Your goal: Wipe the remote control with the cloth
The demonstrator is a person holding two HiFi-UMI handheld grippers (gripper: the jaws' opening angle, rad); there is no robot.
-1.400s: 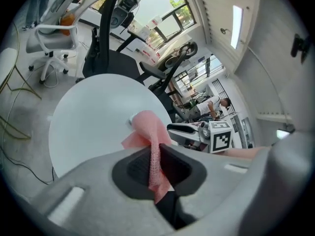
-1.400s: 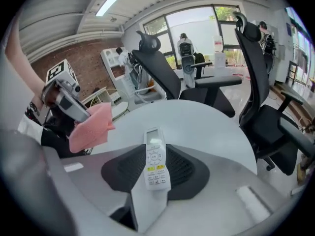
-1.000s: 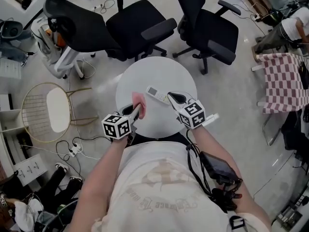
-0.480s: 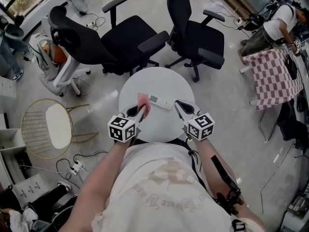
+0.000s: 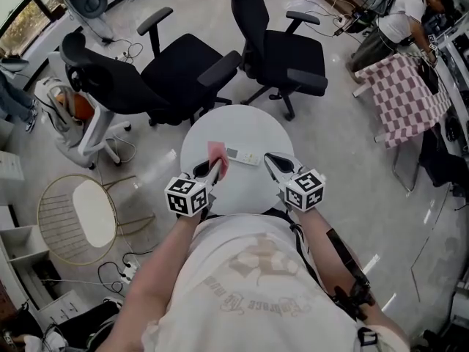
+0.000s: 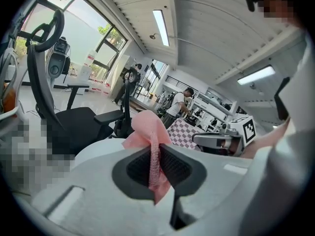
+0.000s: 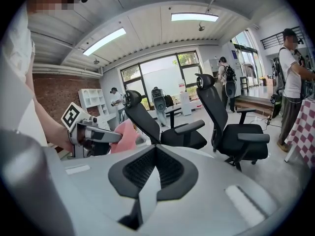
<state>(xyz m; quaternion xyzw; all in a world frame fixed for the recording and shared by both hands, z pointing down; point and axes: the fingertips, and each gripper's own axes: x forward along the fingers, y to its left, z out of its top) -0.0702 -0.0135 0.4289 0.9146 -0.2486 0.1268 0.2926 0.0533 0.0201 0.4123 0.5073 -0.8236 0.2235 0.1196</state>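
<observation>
A small white remote control (image 5: 242, 155) lies on the round white table (image 5: 249, 130), between my two grippers. A pink cloth (image 5: 217, 155) (image 6: 148, 132) is pinched in my left gripper (image 5: 217, 166) (image 6: 155, 165), which is shut on it and held above the table's near left part; the cloth sticks up out of the jaws. At the near right my right gripper (image 5: 270, 158) (image 7: 155, 165) is shut with nothing between its jaws, just right of the remote. From the right gripper view the left gripper (image 7: 106, 136) with the cloth (image 7: 125, 135) is visible.
Two black office chairs (image 5: 183, 72) (image 5: 282, 46) stand just beyond the table. A round wire stool (image 5: 77, 215) is on the floor at the left. A checked cloth (image 5: 407, 94) covers a table at the right, with a person (image 5: 396, 20) beside it. Cables lie on the floor.
Both grippers have lifted slightly off the table and drawn back a little toward me. The remote stays on the table and the pink cloth stays in the left gripper.
</observation>
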